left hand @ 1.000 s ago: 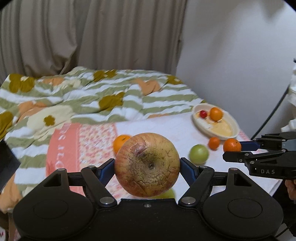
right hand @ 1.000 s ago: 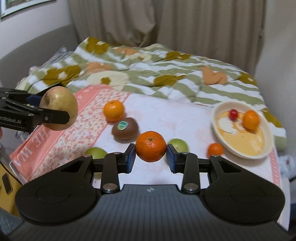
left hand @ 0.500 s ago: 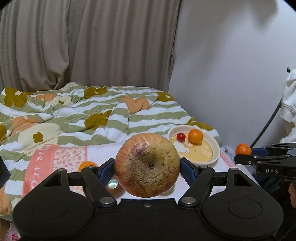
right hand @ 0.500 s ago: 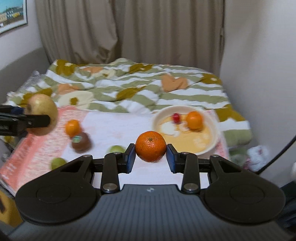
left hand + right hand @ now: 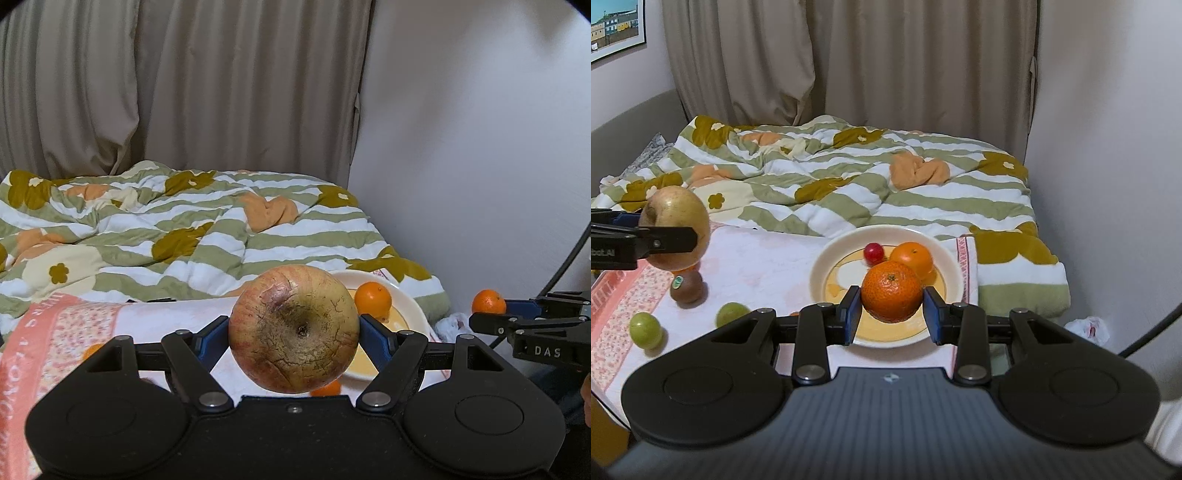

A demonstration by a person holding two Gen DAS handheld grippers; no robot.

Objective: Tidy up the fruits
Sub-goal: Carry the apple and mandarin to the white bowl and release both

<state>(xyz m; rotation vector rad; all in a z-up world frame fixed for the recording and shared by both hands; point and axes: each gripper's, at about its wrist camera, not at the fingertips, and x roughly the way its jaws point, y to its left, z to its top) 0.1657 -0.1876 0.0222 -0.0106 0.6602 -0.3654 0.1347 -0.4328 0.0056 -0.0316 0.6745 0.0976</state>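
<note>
The left gripper (image 5: pixel 293 334) fingers clamp an apple (image 5: pixel 293 328). The right gripper (image 5: pixel 891 308) fingers pinch a mandarin (image 5: pixel 892 291), with the plate (image 5: pixel 820 269) just beyond their tips.

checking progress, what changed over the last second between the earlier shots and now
Both grippers carried their fruit toward the plate: the right gripper now holds its mandarin over it, and the left gripper brought the apple closer. Nothing grasped or released; the fruit on the cloth stayed put.
</note>
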